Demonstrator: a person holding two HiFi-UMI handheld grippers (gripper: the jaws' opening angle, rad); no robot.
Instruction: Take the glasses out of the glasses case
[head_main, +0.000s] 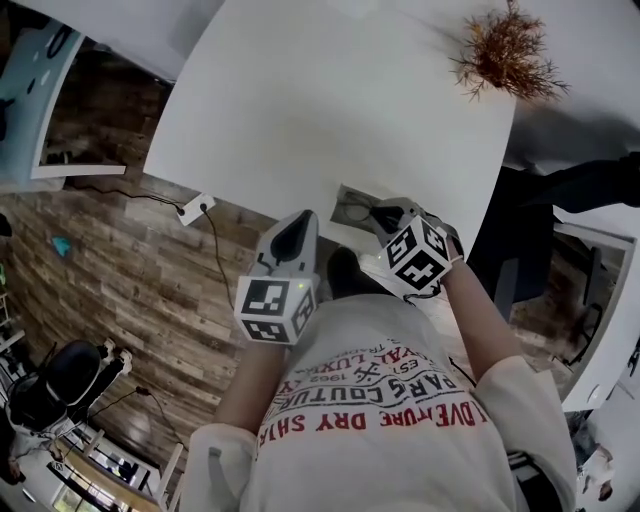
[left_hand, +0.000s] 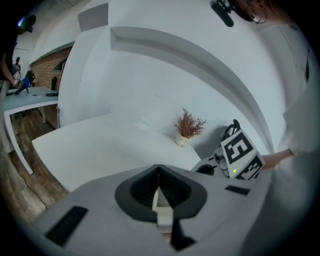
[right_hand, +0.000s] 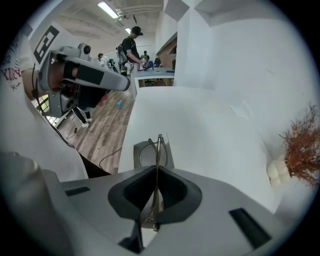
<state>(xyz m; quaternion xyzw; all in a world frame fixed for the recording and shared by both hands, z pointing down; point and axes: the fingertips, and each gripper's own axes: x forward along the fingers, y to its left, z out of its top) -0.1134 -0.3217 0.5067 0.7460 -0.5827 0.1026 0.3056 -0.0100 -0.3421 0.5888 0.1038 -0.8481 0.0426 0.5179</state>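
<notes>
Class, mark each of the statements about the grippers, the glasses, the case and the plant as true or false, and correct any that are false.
1. The right gripper is shut on the glasses. True.
2. The left gripper grips the glasses case. False: its jaws are together with nothing between them, and it is apart from the case.
3. The glasses case lies open on the white table, near the edge closest to the person. True.
4. The dried plant stands on the wooden floor. False: it stands on the white table, at the far side from the case.
</notes>
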